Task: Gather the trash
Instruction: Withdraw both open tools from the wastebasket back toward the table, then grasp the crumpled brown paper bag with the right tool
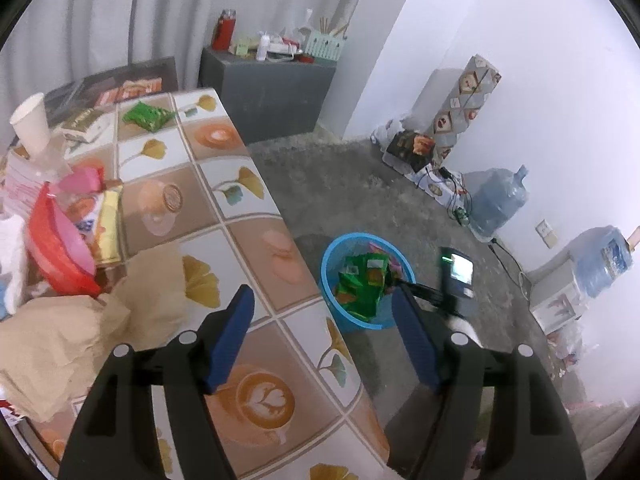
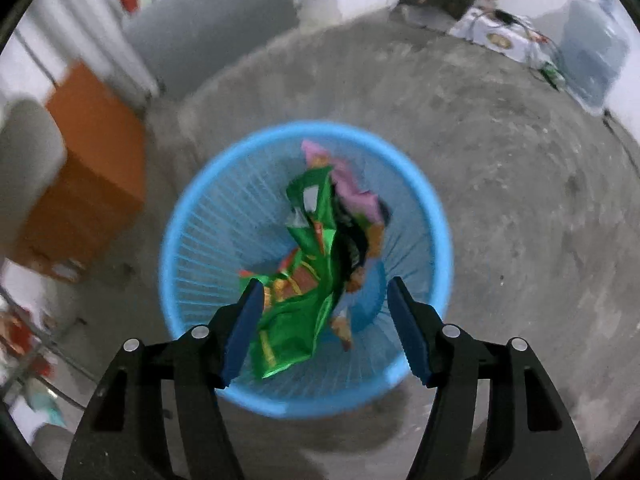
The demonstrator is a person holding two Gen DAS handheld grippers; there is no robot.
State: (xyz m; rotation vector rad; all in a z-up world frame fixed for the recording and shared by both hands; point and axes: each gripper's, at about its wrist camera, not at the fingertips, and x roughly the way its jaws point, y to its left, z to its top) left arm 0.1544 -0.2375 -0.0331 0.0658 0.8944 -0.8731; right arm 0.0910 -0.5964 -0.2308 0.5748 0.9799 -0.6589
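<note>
A blue mesh trash basket point(image 2: 188, 240) stands on the grey floor; it also shows in the left wrist view point(image 1: 332, 280) beside the table. Green snack wrappers point(image 2: 304, 292) and a pink wrapper point(image 2: 352, 184) lie inside it. My right gripper point(image 2: 322, 294) is open right above the basket, with a green wrapper loose between its fingers. My left gripper point(image 1: 322, 300) is open and empty above the table's edge. The right gripper's body point(image 1: 456, 280) shows over the basket. Another green wrapper point(image 1: 146, 116) lies on the far part of the table.
The tiled table point(image 1: 224, 208) holds a brown paper bag point(image 1: 60, 340), a red bowl point(image 1: 56, 252), a paper cup point(image 1: 32, 124) and packets. A grey cabinet point(image 1: 268, 88) stands at the back. Water jugs point(image 1: 500, 200) and boxes line the right wall.
</note>
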